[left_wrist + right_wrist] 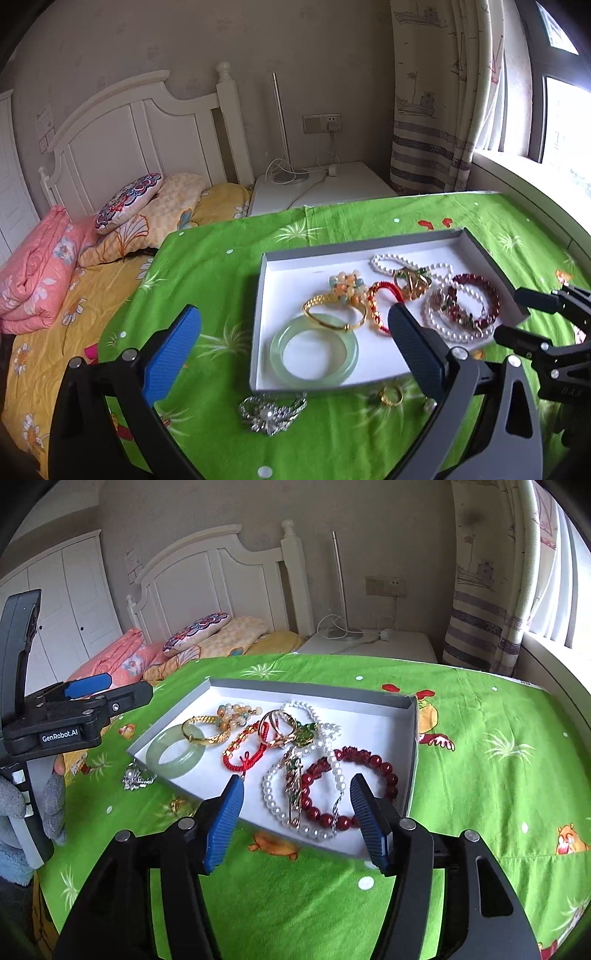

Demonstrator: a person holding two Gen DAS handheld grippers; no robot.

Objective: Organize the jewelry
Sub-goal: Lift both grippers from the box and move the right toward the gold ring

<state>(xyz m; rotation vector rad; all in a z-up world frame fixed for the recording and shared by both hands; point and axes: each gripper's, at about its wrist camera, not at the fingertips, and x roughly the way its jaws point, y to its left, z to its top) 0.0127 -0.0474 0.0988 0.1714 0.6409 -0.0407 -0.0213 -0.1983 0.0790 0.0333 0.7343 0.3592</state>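
Note:
A shallow white tray (280, 273) on green cloth holds a jade bangle (314, 373), a gold bangle (334, 317), a red cord bracelet (384, 291), pearl strands (391, 260) and a dark red bead bracelet (484, 291). My left gripper (295, 314) stands wide open above the tray's near left corner, holding nothing. A silver brooch (271, 410) and a gold ring (391, 395) lie on the cloth in front of the tray. My right gripper (295, 782) is open over the tray's (369, 720) near edge, with the pearls (271, 794) and red beads (384, 771) beyond its empty fingers.
The green patterned cloth (480, 775) covers the table. A bed with a pink quilt (37, 273) and pillows lies to the left. A white nightstand (332, 184), a curtain and a window are behind. A gloved hand (51, 805) holds the left gripper.

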